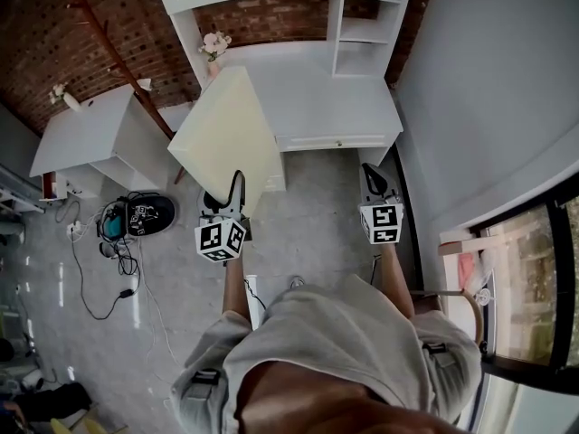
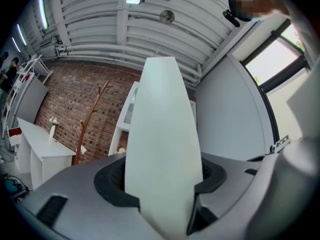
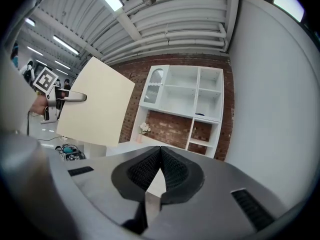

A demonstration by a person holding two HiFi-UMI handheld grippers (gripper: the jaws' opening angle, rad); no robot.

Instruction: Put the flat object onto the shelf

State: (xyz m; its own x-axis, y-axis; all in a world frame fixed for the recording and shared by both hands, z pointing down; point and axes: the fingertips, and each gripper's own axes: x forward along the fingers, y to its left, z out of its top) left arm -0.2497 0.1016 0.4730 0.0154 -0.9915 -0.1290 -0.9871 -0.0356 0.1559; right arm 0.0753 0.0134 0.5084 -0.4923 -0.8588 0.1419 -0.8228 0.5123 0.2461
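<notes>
Far to the left of the white shelf unit (image 1: pixel 362 30) I see a low white cabinet (image 1: pixel 90 134). Between it and the unit a bare wooden coat stand (image 1: pixel 118 57) stands against the brick wall. A small vase of flowers (image 1: pixel 215 48) sits at the left end of the desk top below the unit's compartments.

In front of that vase is the flat board (image 1: pixel 226 134), cream-coloured, raised off the floor and tilted. It is short of the shelf unit and not yet on it. My left gripper (image 1: pixel 237 186) has its jaws partly apart and clamped on the board's near edge. Gripping one edge leaves the far end free, which I judge I will need to slide it into a compartment. In the left gripper view the board rears up along the jaws and blocks the middle of my sightline.

My right gripper (image 3: pixel 160 170), in front of the unit's right side, has its jaws closed together on nothing. I take it as spare for steadying the board. The open compartments look bare apart from a small dark item (image 3: pixel 200 115) in one on the right.
</notes>
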